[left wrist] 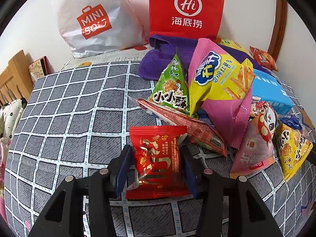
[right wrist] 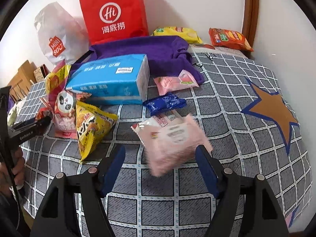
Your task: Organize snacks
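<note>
My left gripper (left wrist: 155,154) is shut on a red snack packet (left wrist: 157,162), held between its blue pads over the checked bedspread. A heap of snacks lies to its right: a green triangular pack (left wrist: 170,86), a pink-and-yellow sweet potato chip bag (left wrist: 221,85), a long red packet (left wrist: 185,126), a pink pack (left wrist: 254,154) and a yellow pack (left wrist: 292,148). My right gripper (right wrist: 161,153) is open. A blurred pink snack packet (right wrist: 171,138) lies between its spread fingers, not gripped. The blue tissue box (right wrist: 112,79) sits beyond, to the left.
A red Hi paper bag (right wrist: 114,11) and a white Miniso bag (right wrist: 57,33) stand against the wall. A purple cloth (right wrist: 158,51) lies behind the box. More packets lie around: blue (right wrist: 164,102), pink (right wrist: 175,82), yellow (right wrist: 177,32), orange (right wrist: 229,38). The left gripper's body shows at the left edge.
</note>
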A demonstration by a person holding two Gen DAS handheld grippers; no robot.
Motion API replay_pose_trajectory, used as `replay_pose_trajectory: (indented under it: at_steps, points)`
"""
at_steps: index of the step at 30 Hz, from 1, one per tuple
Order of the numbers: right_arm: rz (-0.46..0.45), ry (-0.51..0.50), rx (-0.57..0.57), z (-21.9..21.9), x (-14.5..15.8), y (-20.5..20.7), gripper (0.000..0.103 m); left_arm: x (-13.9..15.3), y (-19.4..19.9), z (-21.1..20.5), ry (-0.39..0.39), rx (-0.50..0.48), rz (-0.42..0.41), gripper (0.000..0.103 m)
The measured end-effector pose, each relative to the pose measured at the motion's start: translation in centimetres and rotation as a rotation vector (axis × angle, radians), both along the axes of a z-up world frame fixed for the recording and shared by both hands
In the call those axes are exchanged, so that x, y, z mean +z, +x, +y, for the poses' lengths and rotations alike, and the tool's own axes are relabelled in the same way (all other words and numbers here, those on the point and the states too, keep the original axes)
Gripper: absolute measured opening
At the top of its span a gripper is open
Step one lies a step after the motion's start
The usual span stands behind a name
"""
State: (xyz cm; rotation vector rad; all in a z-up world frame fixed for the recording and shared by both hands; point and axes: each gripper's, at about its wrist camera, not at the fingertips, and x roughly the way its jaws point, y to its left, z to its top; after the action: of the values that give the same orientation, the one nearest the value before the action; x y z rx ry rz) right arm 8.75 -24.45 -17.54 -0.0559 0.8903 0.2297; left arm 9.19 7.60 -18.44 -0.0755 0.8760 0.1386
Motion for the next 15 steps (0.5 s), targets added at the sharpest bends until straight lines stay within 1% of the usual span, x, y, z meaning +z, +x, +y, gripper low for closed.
replay_pose_trajectory:
  at_steps: [3,5,7,9,13,15]
  points:
    - [-0.015,-0.021,-0.018,-0.1,0.0,0.1,0.075,0.0,0.0,0.0,-0.003,0.001,-0.001,0.048]
    - [-0.036,-0.029,-0.057,-0.8,0.2,0.2,0.075,0.0,0.0,0.0,-0.006,-0.001,-0.001,0.049]
    - [-0.030,-0.026,-0.077,-1.5,0.0,0.6,0.079,0.0,0.0,-0.1,-0.007,-0.003,0.000,0.050]
    - [-0.011,-0.025,-0.102,-2.2,-0.6,1.2,0.079,-0.1,0.1,-0.2,-0.002,-0.008,0.002,0.051]
    - [0.018,0.038,-0.124,-3.1,-1.7,2.3,0.079,0.0,0.1,-0.3,0.003,-0.013,0.005,0.053]
    - [0.013,0.083,-0.117,-3.4,-1.8,2.3,0.075,0.0,0.0,-0.2,-0.002,-0.015,0.004,0.054]
